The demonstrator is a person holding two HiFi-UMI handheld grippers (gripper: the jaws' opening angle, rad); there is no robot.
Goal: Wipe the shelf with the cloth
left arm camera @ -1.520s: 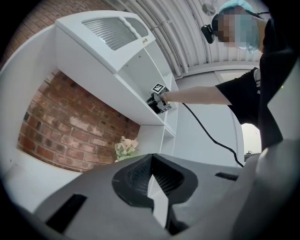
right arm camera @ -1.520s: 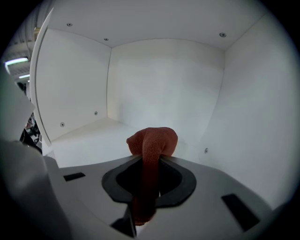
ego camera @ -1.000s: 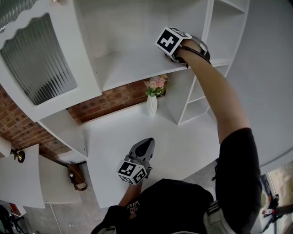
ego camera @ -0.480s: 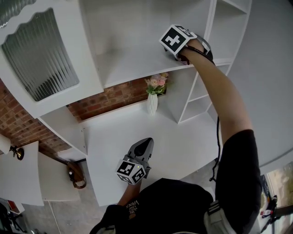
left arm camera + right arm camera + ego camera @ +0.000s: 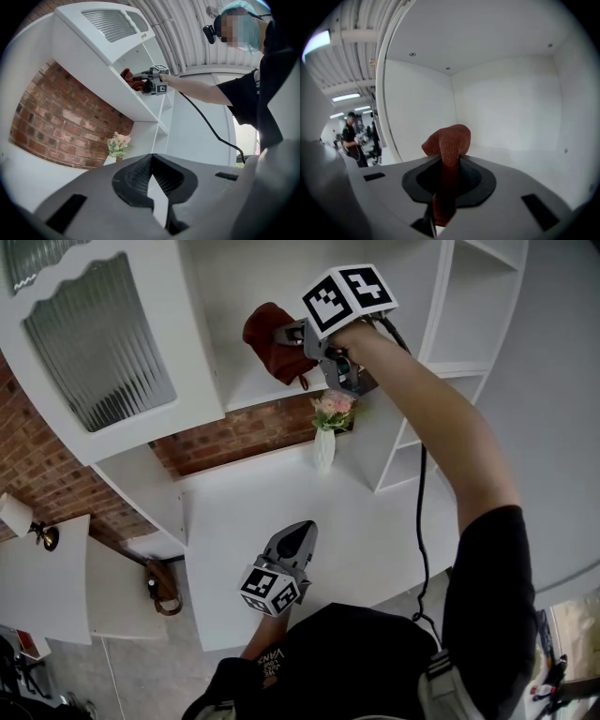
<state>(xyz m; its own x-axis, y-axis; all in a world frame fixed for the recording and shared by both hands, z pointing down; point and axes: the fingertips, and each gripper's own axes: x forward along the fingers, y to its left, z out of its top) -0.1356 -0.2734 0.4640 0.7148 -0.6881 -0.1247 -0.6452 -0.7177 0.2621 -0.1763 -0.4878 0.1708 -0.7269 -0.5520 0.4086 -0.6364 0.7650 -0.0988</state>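
Observation:
A rust-red cloth (image 5: 270,337) hangs bunched from my right gripper (image 5: 287,335), which is shut on it just above the front edge of the upper white shelf (image 5: 246,387). In the right gripper view the cloth (image 5: 448,141) stands up between the jaws and trails down through them, with the shelf's white back corner behind it. My left gripper (image 5: 298,533) is held low over the white desk top (image 5: 375,531), its jaws together with nothing in them. The left gripper (image 5: 151,177) looks up at the cloth (image 5: 131,81) and the right gripper (image 5: 146,85).
A white vase of pink flowers (image 5: 327,427) stands on the desk below the shelf, against the brick wall (image 5: 234,437). A ribbed-glass cabinet door (image 5: 98,343) hangs open at left. Narrow side shelves (image 5: 412,442) rise at right. A person (image 5: 352,138) stands far off.
My right gripper has swung left from the shelf's right back part to its front edge and lifted; the red cloth now shows beyond its jaws. The left gripper has stayed put.

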